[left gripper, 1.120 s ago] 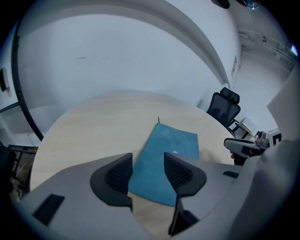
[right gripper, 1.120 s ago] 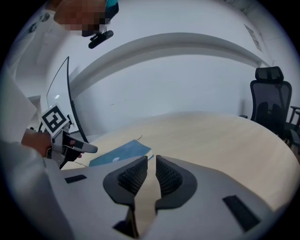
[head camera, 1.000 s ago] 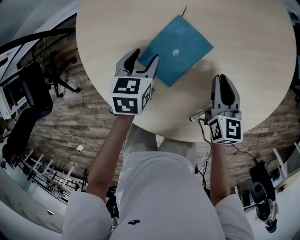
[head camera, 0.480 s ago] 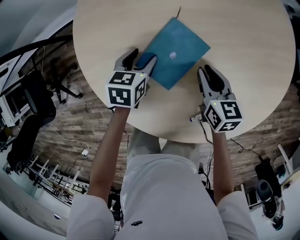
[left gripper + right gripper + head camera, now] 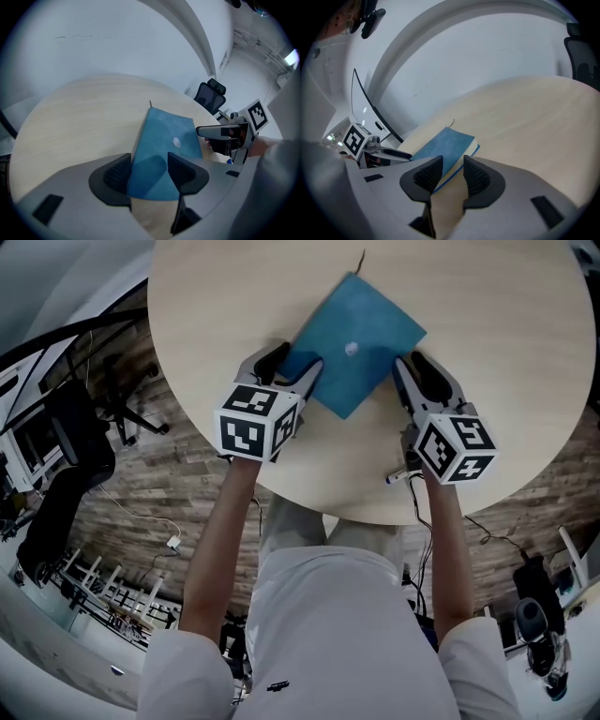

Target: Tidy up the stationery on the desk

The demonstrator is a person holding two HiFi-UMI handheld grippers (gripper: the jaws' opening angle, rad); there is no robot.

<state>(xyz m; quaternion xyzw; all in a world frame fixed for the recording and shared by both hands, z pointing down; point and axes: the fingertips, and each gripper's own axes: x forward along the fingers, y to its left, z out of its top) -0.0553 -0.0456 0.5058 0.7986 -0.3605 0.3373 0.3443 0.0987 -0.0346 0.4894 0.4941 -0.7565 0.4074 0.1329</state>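
Blue cloth-covered notebook (image 5: 354, 338), one only, lies flat and aslant on the round pale wooden counter (image 5: 497, 324). It looks stiff, light and slightly slick (a ribbon trails from its far corner), so it is best pinched at an edge. The left gripper (image 5: 292, 367) gapes wide astride its near corner. The right gripper (image 5: 409, 367), its jaws just opening, straddles the right-hand edge without pressing.
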